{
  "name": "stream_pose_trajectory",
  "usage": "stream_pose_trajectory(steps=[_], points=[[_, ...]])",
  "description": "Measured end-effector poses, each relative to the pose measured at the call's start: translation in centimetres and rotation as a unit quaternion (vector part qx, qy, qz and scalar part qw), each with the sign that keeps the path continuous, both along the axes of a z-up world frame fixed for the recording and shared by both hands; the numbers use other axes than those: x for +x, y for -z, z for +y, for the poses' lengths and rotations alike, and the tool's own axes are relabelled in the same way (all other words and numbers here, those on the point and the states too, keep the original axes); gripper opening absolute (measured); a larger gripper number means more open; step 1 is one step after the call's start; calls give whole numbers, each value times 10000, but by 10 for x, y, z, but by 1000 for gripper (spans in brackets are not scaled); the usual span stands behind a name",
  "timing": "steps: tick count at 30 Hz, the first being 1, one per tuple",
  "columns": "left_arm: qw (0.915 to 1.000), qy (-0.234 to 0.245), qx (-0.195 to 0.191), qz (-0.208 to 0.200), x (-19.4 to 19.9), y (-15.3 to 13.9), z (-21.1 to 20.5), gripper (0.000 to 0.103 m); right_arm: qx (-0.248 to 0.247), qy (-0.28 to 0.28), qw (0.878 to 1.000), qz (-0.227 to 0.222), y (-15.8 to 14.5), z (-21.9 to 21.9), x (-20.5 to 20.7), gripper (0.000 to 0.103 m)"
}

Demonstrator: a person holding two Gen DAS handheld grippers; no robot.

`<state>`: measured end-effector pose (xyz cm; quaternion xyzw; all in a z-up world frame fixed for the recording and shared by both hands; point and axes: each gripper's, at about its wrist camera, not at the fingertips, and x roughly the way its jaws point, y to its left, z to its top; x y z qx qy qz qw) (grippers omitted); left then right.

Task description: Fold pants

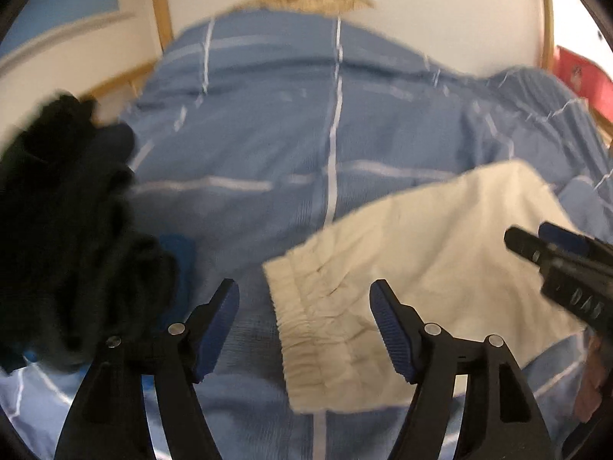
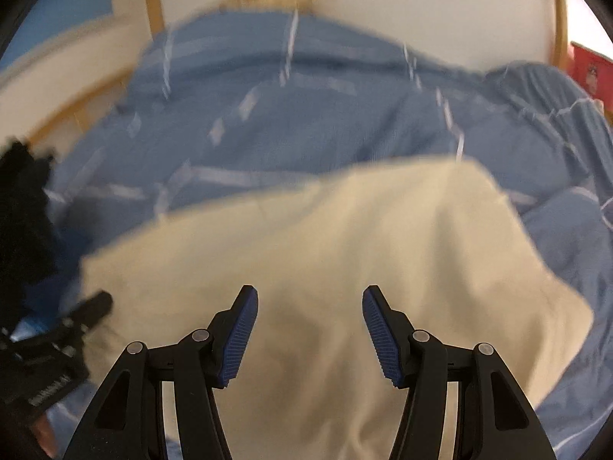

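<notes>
Left wrist view: cream pants [image 1: 402, 291] are seen folded on a blue checked bedcover [image 1: 268, 134], elastic waistband at 6 o'clock. The left gripper [image 1: 304, 329] is held with jaws spread wide, nothing between them. A black garment [image 1: 65, 230] is heaped at 9 o'clock. The right gripper [image 2: 310, 333] is likewise held apart over the pants, empty.

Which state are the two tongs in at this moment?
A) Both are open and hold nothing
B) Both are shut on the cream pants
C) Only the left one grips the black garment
A: the left tongs and the right tongs both stand spread wide above the cream pants, with nothing between their blue pads.
</notes>
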<state>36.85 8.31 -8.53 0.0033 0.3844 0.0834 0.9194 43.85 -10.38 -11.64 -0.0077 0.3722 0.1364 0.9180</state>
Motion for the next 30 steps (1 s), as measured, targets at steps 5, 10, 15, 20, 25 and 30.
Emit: stream_pose_trajectory(steps=[5, 10, 15, 20, 25, 30], points=[[9990, -17, -95, -438, -37, -30, -10, 76, 577, -244, 9976, -298, -48, -38, -40, 72], [9977, 52, -211, -647, -65, -30, -38, 78, 225, -398, 9972, -594, -61, -82, -77, 72], [9981, 311, -180, -494, -71, -13, -69, 78, 162, -483, 9967, -634, -47, -118, -101, 72], [9993, 226, 145, -271, -65, 9, -77, 78, 207, -743, 9969, -172, -7, -124, -93, 66], [9997, 119, 142, -142, -60, 22, -71, 78, 355, -892, 9953, 151, 23, -121, -84, 53], [9999, 100, 91, -91, -60, 29, -68, 78, 364, -995, 9942, 205, 29, -119, -78, 42]])
